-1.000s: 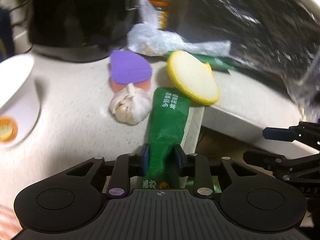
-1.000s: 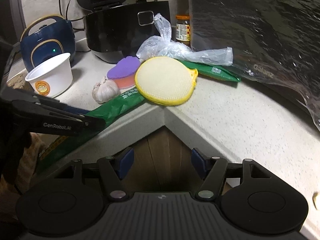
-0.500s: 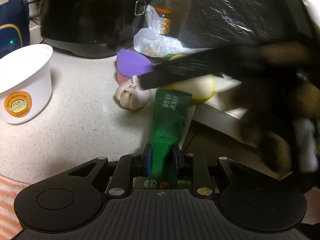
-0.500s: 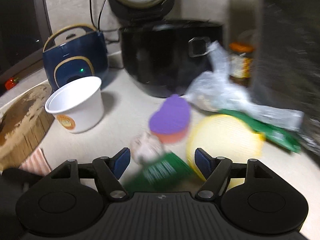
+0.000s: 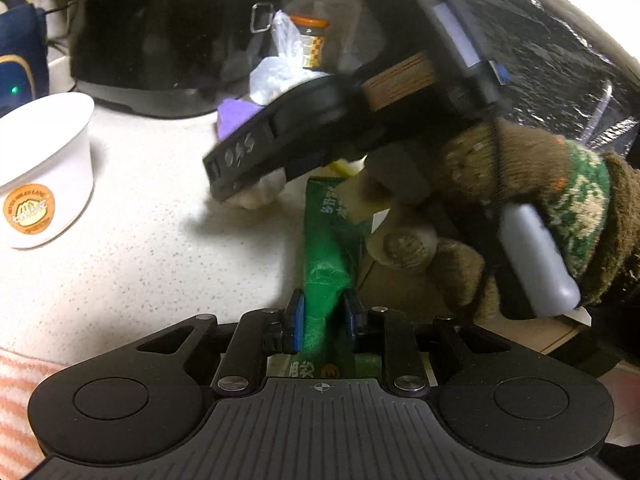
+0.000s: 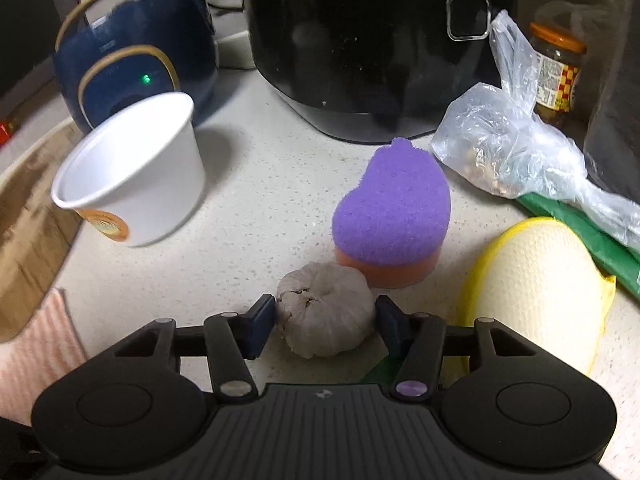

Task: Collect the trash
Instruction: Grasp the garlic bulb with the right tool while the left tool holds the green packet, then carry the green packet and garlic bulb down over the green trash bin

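Now, left tongs (image 5: 323, 316): clenched on the green wrapper (image 5: 326, 256), with both blue pads pressed on its sides.
Green wrapper: a long flat packet that runs straight ahead from the left tongs and lies over the edge of the counter (image 5: 140, 264).
Right tongs (image 6: 326, 320): spread apart, one blue pad on each side of the garlic bulb (image 6: 326, 326). I cannot tell if the pads touch it.
Garlic bulb: sits on the counter right between the right tongs' fingers.
Gloved hand (image 5: 520, 208): holds the right tongs' handle, to the right of and ahead of the left tongs.
White paper cup (image 6: 132, 176): ahead and to the left of the right tongs, standing open. Nothing shows inside it.
Purple sponge (image 6: 394, 208): just past the garlic bulb, with an orange layer under it.
Yellow round pad (image 6: 536, 292): just to the right of the right tongs.
Clear plastic bag (image 6: 508, 148): far ahead on the right, with small brown bits inside. It lies on a second green wrapper (image 6: 592, 236).
Jar (image 6: 556, 72): behind the bag, orange lid on, something dark inside.
Black cooker (image 6: 360, 40): at the back, straight ahead.
Blue cooker (image 6: 132, 48): at the back left, with a green light on.
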The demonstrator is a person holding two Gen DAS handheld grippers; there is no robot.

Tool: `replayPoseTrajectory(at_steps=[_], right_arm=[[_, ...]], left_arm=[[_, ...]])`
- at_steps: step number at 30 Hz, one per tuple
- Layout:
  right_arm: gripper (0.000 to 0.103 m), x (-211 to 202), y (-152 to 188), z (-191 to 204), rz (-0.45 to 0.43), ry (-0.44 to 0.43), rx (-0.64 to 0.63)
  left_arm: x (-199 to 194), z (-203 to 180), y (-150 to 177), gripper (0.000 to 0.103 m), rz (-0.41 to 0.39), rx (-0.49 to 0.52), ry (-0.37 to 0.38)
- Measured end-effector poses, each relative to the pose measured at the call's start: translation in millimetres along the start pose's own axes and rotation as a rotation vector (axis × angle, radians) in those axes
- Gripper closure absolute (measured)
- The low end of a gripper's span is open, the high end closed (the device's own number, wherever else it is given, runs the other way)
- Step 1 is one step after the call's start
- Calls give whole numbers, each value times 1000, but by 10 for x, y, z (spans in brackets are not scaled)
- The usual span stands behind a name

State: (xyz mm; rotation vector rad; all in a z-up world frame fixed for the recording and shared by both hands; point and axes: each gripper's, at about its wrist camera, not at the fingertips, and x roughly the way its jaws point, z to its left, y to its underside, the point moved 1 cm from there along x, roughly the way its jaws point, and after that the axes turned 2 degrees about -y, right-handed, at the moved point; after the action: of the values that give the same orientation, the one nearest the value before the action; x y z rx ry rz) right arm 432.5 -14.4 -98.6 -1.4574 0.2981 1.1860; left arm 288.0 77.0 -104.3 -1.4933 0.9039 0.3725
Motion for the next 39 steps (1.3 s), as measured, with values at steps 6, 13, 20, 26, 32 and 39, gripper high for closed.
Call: replayPoseTrajectory(at_steps=[6,13,20,26,32,39], right_arm=[[48,-669,82,-144,-159,-41,80],[48,-1665,726,-391,-325,161,179],[48,-1947,1792,-624,-238,410,384],[48,-1898,2570,-881,-107,416,513],[48,-1310,3177,-1211,37,294,538],[48,-747,3692,-1362,141,181,539]], left_arm=[[26,-194,-5,79,-6,39,101],[220,-479,299,80,72,27,276],[761,-719,1014,80,292,-103,392],[1227,-576,1425,80,337,-226,136],[1945,-363,2009,80,535,-476,18],[2885,-167,2528,77,691,-546,-78]])
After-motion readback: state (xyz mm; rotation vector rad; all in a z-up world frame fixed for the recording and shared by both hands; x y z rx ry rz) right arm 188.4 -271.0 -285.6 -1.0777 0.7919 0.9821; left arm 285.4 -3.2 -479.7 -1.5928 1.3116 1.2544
